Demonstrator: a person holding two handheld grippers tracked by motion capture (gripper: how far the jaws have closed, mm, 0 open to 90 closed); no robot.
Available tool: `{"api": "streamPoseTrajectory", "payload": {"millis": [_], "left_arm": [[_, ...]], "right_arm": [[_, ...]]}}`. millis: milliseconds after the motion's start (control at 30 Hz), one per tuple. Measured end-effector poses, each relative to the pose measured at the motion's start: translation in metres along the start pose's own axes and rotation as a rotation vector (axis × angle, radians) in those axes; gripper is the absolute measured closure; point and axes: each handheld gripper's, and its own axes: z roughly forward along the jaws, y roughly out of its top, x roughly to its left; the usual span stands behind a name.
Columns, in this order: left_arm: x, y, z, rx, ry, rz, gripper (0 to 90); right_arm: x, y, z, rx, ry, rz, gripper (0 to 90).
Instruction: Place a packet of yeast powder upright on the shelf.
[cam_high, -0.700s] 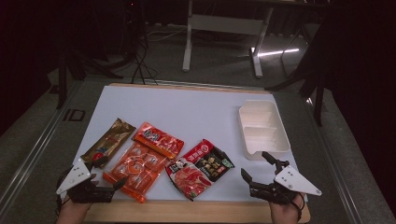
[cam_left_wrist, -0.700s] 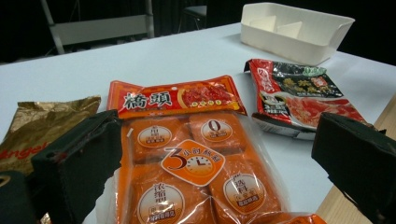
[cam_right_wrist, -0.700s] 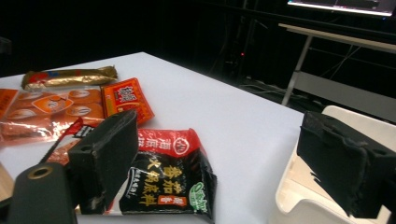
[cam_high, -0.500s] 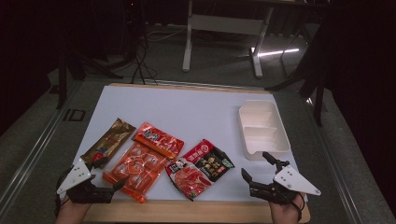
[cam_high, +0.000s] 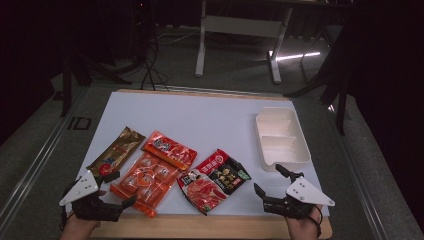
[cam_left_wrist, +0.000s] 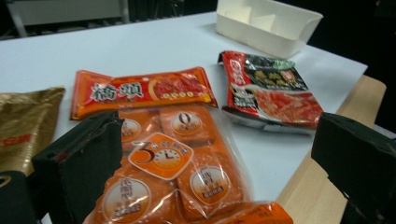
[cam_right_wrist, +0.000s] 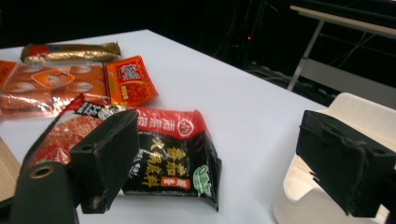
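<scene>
Nothing has shifted noticeably since earlier. Left tool (cam_high: 122, 189) gapes empty at the orange snack pack (cam_high: 145, 181) on the tabletop (cam_high: 210, 120); right tool (cam_high: 270, 180) waits open, empty. Best to straddle the pack's near edge squarely before pinching.

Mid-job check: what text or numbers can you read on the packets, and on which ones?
"3": clock badge on the orange multi-pack.
"0": round label higher on the same pack.
Red sachet: large white Chinese characters, too blurred to read.
Red-black packet: yellow Chinese characters, too blurred to read.
Gold packet: red print, unreadable.
</scene>
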Motion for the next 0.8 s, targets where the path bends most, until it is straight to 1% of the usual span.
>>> {"api": "streamPoseTrajectory", "payload": {"millis": [33,67,100,200,233,267,300,333,400,467,567,667,700,733,767,800], "left_arm": [[0.001,0.002,-0.001,0.004,0.013,0.008,2.4],[0.002,0.004,-0.002,-0.006,0.015,0.004,2.5],[0.003,0.006,-0.004,-0.017,0.003,0.001,2.5],[0.006,0.012,-0.008,-0.038,-0.002,0.002,2.5],[0.007,0.014,-0.009,-0.036,-0.004,0.007,2.5],[0.007,0.016,-0.01,-0.033,0.002,0.019,2.5],[0.008,0.019,-0.011,-0.027,0.005,0.029,2.5],[0.008,0.021,-0.012,-0.027,0.009,0.035,2.6],[0.01,0.026,-0.013,-0.028,0.013,0.038,2.7],[0.013,0.03,-0.012,-0.018,0.017,0.046,2.6],[0.02,0.035,-0.008,0.001,0.025,0.041,2.7],[0.027,0.04,-0.006,0.007,0.036,0.012,2.7],[0.028,0.042,-0.005,0.012,0.045,0.013,3.4],[0.03,0.044,-0.004,0.02,0.046,0.014,3.5],[0.031,0.046,-0.003,0.021,0.048,0.015,3.5],[0.032,0.049,-0.002,0.027,0.051,0.017,3.5]], "right_arm": [[0.0,0.001,-0.001,-0.008,0.001,-0.003,12.8],[0.001,0.002,-0.001,-0.014,0.004,-0.009,12.7],[0.001,0.002,-0.002,-0.021,0.005,-0.016,12.7],[0.002,0.005,-0.002,-0.026,0.002,-0.025,12.4],[0.003,0.005,-0.002,-0.019,-0.004,-0.023,11.9],[0.003,0.006,-0.002,-0.016,0.0,-0.016,11.9],[0.003,0.006,-0.002,-0.011,0.014,0.002,11.9],[0.004,0.007,-0.002,-0.007,0.016,0.013,12.1],[0.006,0.007,-0.002,0.002,0.02,0.017,12.0],[0.007,0.008,-0.003,0.002,0.027,0.028,12.0],[0.007,0.01,-0.004,-0.013,0.044,0.042,11.1],[0.007,0.011,-0.004,-0.018,0.048,0.051,10.7],[0.008,0.011,-0.004,-0.019,0.04,0.046,10.4],[0.008,0.012,-0.004,-0.026,0.034,0.043,10.4],[0.009,0.012,-0.004,-0.025,0.041,0.042,10.3],[0.009,0.012,-0.004,-0.022,0.037,0.039,10.3]]}}
